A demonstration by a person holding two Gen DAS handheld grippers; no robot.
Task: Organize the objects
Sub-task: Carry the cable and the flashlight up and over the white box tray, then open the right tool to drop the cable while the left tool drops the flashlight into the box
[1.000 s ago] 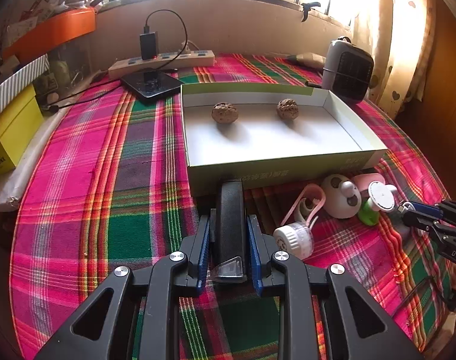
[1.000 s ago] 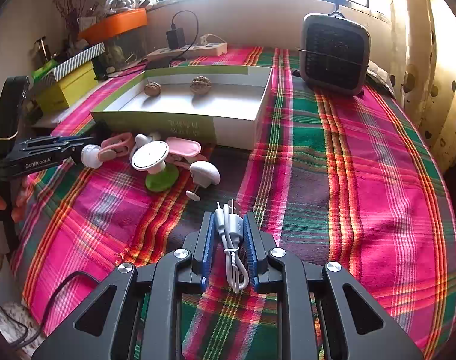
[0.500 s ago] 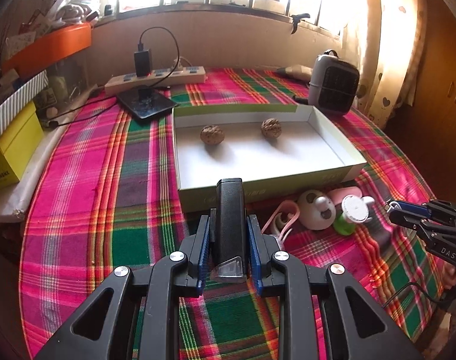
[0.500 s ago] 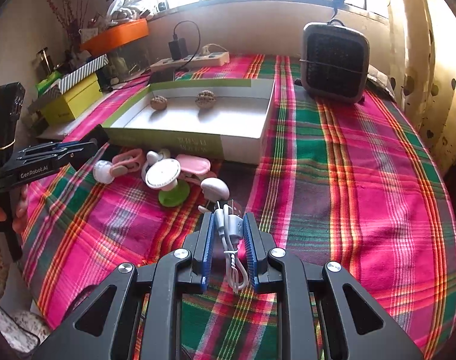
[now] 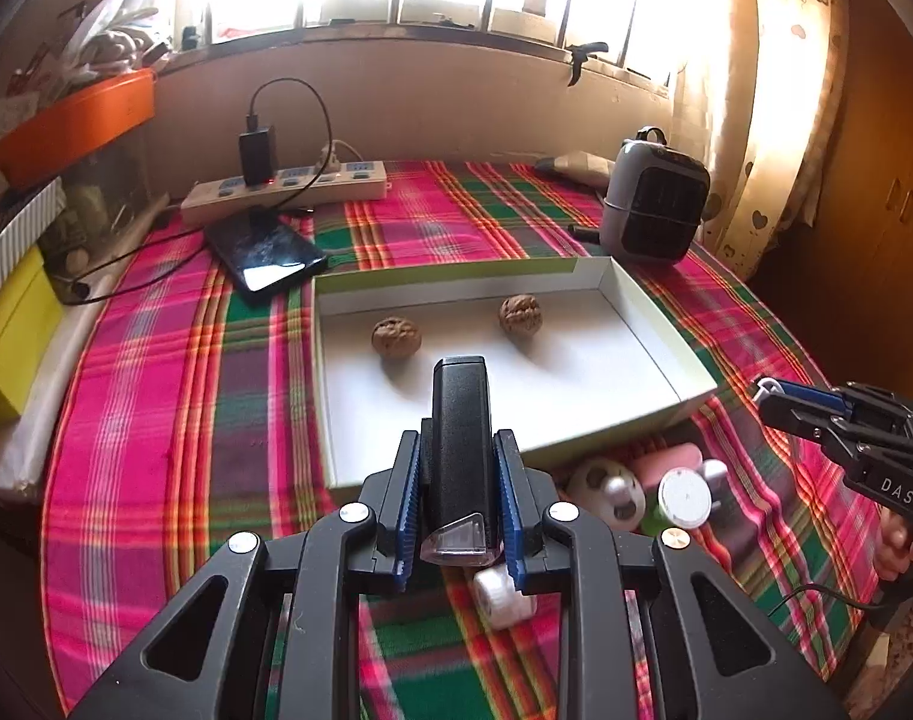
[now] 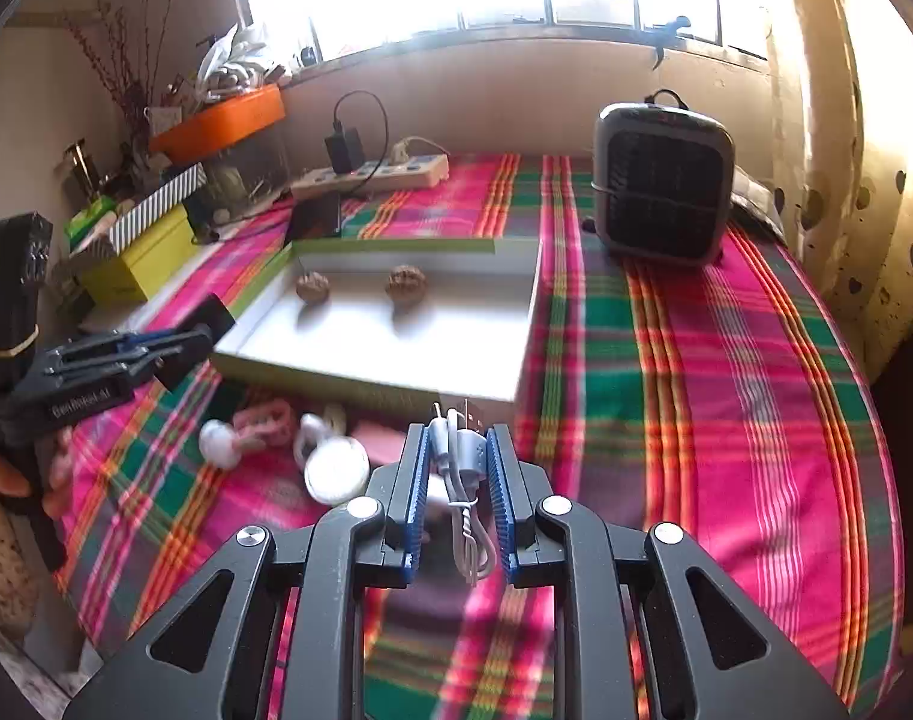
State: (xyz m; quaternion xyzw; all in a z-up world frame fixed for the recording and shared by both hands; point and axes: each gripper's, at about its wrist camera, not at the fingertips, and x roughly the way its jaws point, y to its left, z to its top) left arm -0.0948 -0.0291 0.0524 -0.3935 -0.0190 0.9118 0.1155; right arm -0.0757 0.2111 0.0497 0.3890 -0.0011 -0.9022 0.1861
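My left gripper (image 5: 459, 462) is shut on a black oblong device (image 5: 460, 432) with a clear end cap, held above the near wall of the white shallow box (image 5: 654, 420). Two walnuts (image 5: 396, 336) (image 5: 520, 314) lie inside the box. My right gripper (image 6: 456, 450) is shut on a coiled white cable (image 6: 463, 462), held up near the box's front right corner (image 6: 492, 393). Small pink, white and green items (image 5: 654, 486) lie on the cloth in front of the box. Each gripper shows in the other's view: the right gripper (image 5: 780, 396), the left gripper (image 6: 174, 339).
A grey fan heater (image 6: 663, 180) stands at the back right. A power strip (image 5: 288, 186) with a charger, a black phone (image 5: 264, 255), a yellow box (image 5: 6, 330) and an orange tray (image 5: 66, 120) fill the back left. A person's hand (image 6: 0, 474) holds the left gripper.
Both grippers have risen with their loads, so the table looks farther away. The small items in front of the box have slid lower in both views.
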